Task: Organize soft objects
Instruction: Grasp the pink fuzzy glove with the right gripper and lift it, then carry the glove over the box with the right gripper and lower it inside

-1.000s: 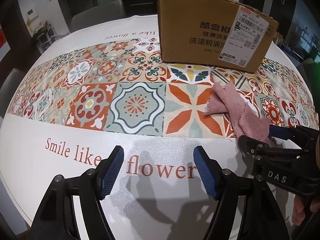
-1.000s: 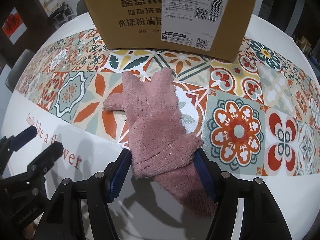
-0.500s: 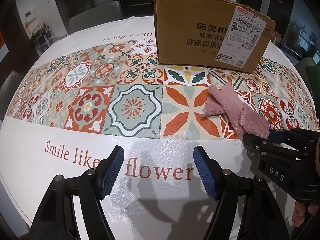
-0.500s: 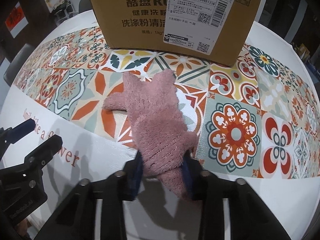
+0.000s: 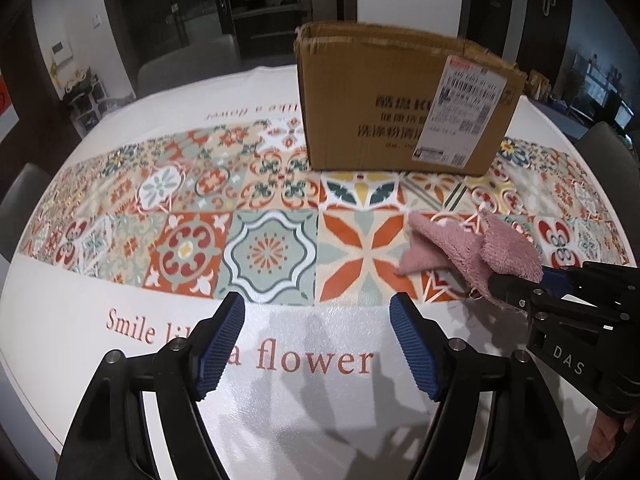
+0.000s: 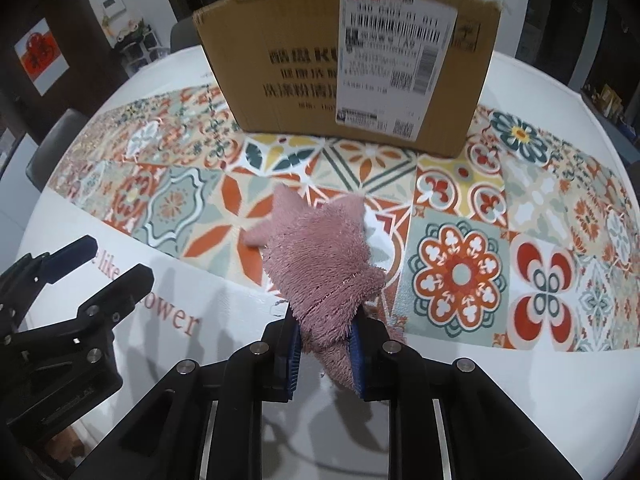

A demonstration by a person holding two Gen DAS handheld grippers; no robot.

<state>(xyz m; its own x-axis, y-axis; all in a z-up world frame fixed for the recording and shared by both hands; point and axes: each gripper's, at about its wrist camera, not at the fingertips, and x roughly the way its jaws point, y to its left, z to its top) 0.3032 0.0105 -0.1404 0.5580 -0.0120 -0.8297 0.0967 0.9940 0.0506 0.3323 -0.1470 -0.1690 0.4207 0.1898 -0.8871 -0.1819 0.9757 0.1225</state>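
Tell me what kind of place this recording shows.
Probably a home dining room: a round table under a tile-print "Smile like a flower" cloth, grey chairs around it, a reused cardboard box on top.

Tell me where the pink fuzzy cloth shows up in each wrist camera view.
Left wrist view: pink cloth at right of middle, pinched by the right gripper entering from the right edge.
Right wrist view: low centre, clamped between that gripper's blue pads.
Shared landmark: the cardboard box stands beyond it in both.
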